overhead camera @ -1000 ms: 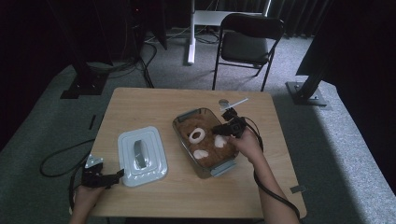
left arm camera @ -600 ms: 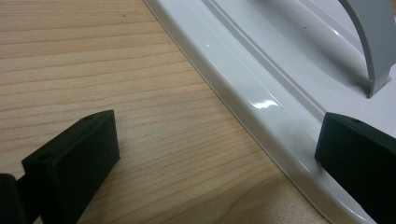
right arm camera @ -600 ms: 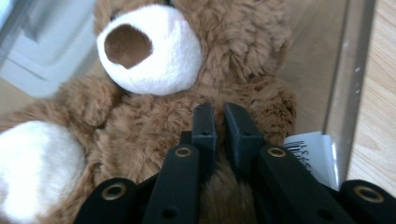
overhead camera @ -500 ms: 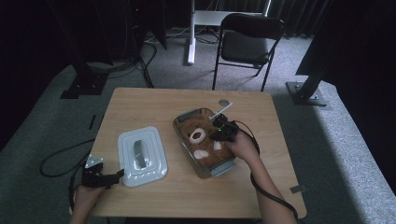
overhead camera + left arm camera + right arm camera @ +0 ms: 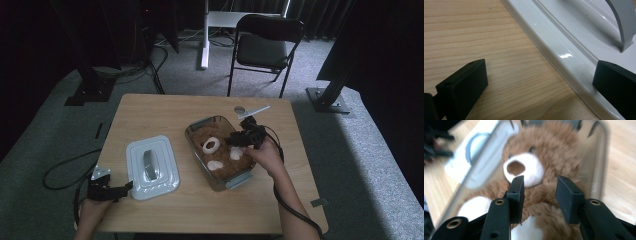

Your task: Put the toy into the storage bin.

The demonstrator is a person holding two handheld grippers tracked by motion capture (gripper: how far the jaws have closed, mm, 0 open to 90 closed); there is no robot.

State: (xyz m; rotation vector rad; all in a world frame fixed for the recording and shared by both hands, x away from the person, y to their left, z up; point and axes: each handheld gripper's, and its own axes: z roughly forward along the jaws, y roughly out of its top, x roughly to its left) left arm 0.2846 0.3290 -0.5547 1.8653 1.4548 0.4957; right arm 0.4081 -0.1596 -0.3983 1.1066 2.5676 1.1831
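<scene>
Right gripper (image 5: 539, 192) jaws just opening over the teddy bear (image 5: 541, 170); left gripper (image 5: 536, 82) open, straddling the lid (image 5: 574, 45) edge.

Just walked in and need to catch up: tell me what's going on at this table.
A person works with a gripper in each hand. A brown teddy bear lies in a clear container. The right gripper hangs just above the bear; its jaws have just been opening, with nothing pinched between them. The left gripper rests open at the edge of the white lid, which lies on the table beside the container.
</scene>
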